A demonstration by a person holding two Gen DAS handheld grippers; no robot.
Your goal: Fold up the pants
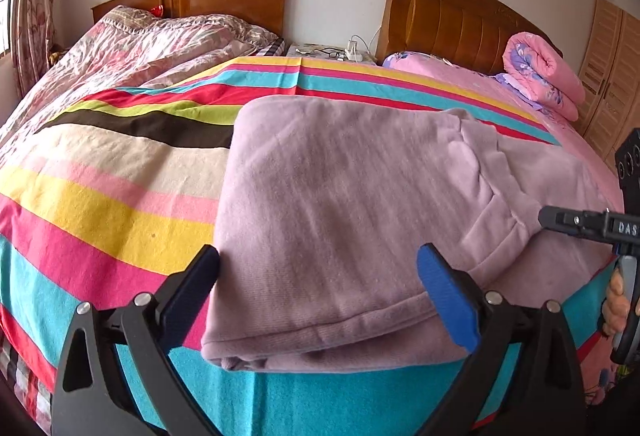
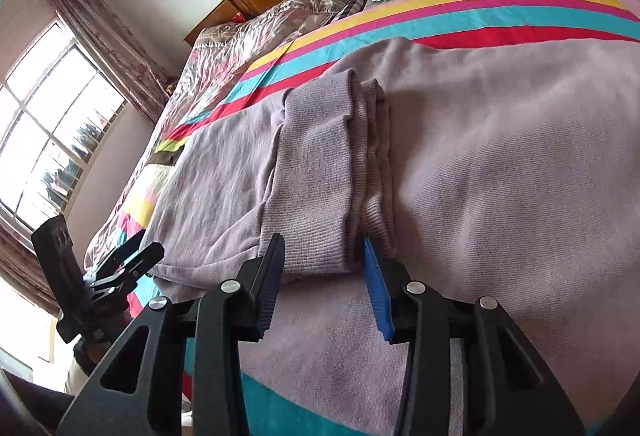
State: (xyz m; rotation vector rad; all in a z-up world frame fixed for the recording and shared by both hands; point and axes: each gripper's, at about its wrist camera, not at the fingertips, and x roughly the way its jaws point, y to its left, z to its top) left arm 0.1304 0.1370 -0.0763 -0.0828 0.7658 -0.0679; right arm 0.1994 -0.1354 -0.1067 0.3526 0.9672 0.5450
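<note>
While the mauve fleece pants (image 1: pixel 340 203) are lying half-folded on the striped bedspread (image 1: pixel 120 171), the right tool (image 2: pixel 320 268) is pinching the ribbed cuff (image 2: pixel 316 195). The left tool (image 1: pixel 320 276) is hanging spread over the folded edge, gripping nothing; the next fold probably needs it clamped there too.

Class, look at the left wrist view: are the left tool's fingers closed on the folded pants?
No: the left tool stands wide open, its fingers either side of the pants corner without pinching it.

White capitals "DAS" — cut off by the frame's edge — stand on the black body of the right tool (image 1: pixel 560 222), the only legible lettering in either view.
</note>
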